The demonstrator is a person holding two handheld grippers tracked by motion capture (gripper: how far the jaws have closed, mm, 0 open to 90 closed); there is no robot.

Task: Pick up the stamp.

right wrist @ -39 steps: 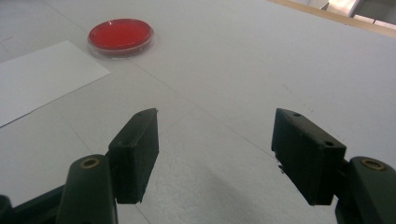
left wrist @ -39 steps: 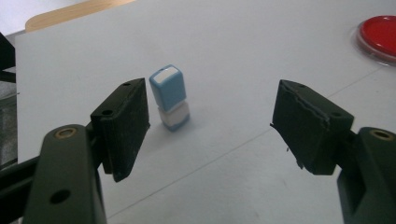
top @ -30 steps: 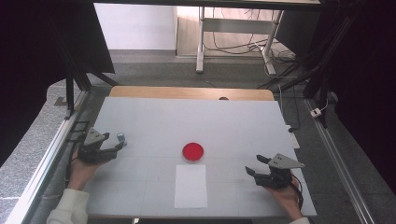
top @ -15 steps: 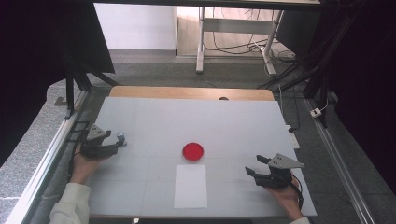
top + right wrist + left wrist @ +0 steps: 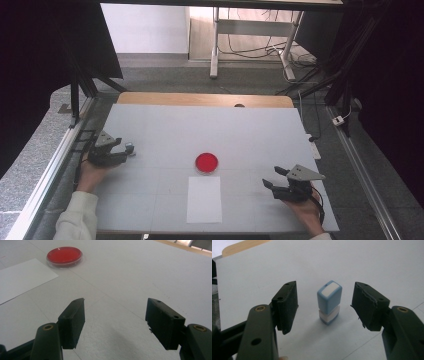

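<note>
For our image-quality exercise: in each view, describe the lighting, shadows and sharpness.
High view: dark surroundings frame the bright, evenly lit table, detail soft. Left gripper view: the blue and white stamp is fairly sharp and casts a faint shadow; the near jaws are softer. Right gripper view: the red dish shows slight glare on its rim.

Even, soft light on the table (image 5: 165,125); dark surroundings, perhaps slightly grainy.

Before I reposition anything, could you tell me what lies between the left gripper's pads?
The upright blue-and-white stamp stands between the left gripper pads, untouched, in the left gripper view.
</note>
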